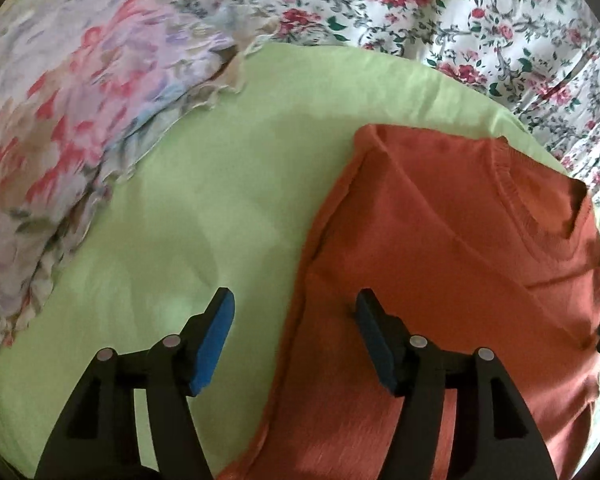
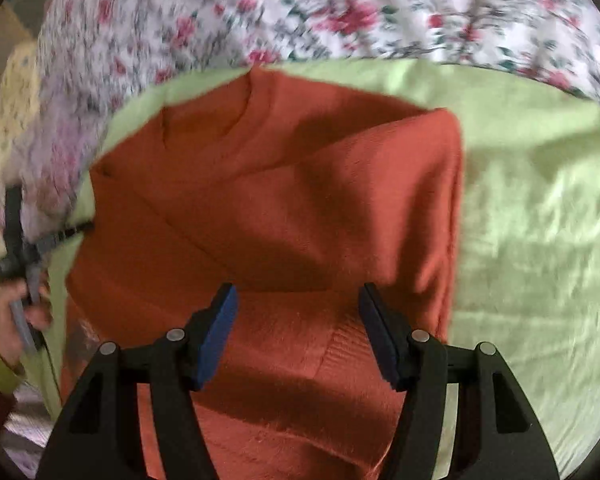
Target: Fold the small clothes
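Hovering spread wide and empty, both grippers' fingers (image 1: 216,332) (image 2: 220,328) flank the orange shirt (image 1: 440,240).

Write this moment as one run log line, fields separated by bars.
left gripper: open, empty | right gripper: open, empty | orange shirt: partly folded on green sheet

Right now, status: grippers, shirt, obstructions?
Left gripper open, over shirt edge. Right gripper open above shirt, holding nothing. Shirt partly folded on green sheet. Nothing in the way.
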Tool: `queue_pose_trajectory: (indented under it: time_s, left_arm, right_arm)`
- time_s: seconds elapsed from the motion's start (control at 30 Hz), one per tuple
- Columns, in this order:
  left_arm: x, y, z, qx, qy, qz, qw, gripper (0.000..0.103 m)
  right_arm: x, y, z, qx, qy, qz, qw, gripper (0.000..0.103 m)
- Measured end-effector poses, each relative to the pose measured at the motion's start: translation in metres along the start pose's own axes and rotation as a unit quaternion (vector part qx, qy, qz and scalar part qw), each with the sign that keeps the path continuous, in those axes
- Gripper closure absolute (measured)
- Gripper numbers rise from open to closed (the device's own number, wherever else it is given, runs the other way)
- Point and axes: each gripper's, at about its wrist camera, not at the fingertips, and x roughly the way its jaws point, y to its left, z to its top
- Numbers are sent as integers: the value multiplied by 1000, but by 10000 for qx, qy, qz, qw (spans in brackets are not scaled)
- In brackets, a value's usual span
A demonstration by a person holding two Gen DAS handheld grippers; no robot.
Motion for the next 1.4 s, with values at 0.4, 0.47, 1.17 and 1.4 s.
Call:
queue_pose_trajectory:
  time_s: [0.4,0.47,1.17,1.4]
  left_arm:
    - [20,-12,5,98,-17,276,9996,36]
    - [20,-11,4,128,-140,571,9982,36]
    - [-77,60,-102,-514,114,-323,9981,38]
    - [-112,64,-194,-243,518,-622,9964,38]
  right_arm:
    - [59,79,19,-1536,614,218,9860,76]
    - [58,84,23,-1633,546,175,9849,99]
    - [-82,3,-82,917,-711,294,9928,50]
    - [-101,10,-162,1227,-417,108,9915,50]
